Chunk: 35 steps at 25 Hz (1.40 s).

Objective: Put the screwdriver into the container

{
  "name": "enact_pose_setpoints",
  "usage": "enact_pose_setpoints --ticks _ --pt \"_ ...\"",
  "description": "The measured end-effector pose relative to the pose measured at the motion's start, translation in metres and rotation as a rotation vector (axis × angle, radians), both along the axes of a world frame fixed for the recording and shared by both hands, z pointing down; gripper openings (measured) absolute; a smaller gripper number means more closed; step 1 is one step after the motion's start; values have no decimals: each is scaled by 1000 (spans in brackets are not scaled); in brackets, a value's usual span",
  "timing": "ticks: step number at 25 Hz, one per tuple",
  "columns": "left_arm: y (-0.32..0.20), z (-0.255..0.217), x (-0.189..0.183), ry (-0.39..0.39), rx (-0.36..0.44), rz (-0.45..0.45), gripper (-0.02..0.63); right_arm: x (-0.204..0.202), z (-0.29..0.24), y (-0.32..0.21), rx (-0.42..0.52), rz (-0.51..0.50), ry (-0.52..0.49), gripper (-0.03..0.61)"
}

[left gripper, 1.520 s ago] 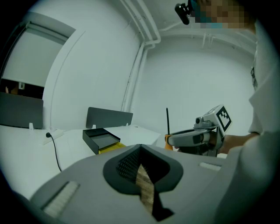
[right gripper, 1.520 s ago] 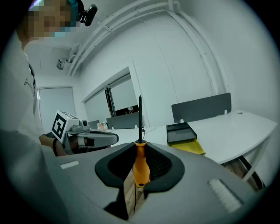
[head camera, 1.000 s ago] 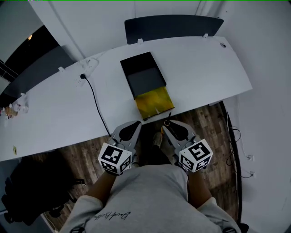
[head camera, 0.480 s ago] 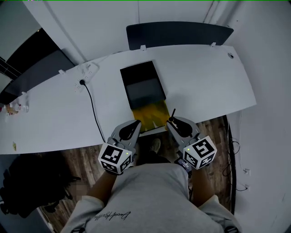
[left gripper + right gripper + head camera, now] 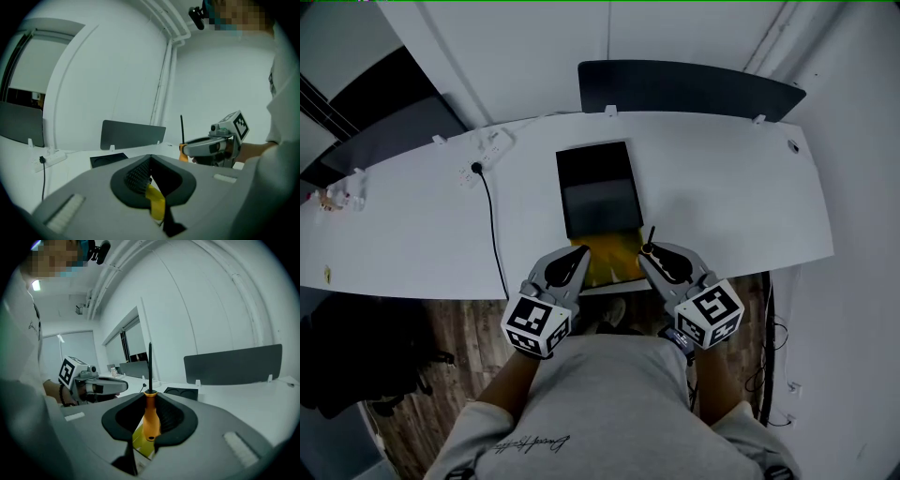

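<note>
My right gripper [image 5: 646, 253] [image 5: 150, 397] is shut on the screwdriver's orange handle [image 5: 150, 420], and its thin black shaft [image 5: 150, 366] stands upright above the jaws. It hovers over the white table's near edge [image 5: 722, 272], just right of the yellow flap [image 5: 609, 261] at the near end of the black container [image 5: 597, 187]. The container also shows low in the left gripper view [image 5: 108, 160] and in the right gripper view [image 5: 180, 392]. My left gripper [image 5: 582, 253] [image 5: 150, 160] is shut with nothing in it, left of the flap. The two grippers sit side by side.
A white power strip [image 5: 492, 145] lies left of the container, and its black cable [image 5: 494, 230] runs to the near edge. A dark divider panel [image 5: 689, 89] stands behind the table. Small items [image 5: 337, 197] sit far left. Wooden floor [image 5: 441, 328] lies below.
Both grippers have moved forward from over the floor to the table's near edge by the yellow flap. The screwdriver stays in the right gripper. The left gripper stays shut.
</note>
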<state>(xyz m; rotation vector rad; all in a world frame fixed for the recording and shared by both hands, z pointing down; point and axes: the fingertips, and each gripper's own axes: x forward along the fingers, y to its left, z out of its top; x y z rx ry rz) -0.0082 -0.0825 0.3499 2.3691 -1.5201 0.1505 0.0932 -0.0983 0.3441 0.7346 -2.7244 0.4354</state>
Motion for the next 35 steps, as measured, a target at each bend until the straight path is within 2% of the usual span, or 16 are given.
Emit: enact_pose_setpoints --ticks 7,14,24,30,35 --pt "0 3 -3 -10 -11 -40 0 1 3 -8 -4 -40 7 91" --pt "0 7 -8 -17 -34 -44 0 -2 7 -11 -24 -47 15 91" --pt "-8 6 -25 -16 -51 -3 0 -13 13 -14 -44 -3 41 91" --pt "-18 8 -35 -61 -51 33 0 -15 17 -26 -59 35 49 91" --pt "-26 13 -34 -47 -62 55 0 -13 21 -33 -64 49 73 92"
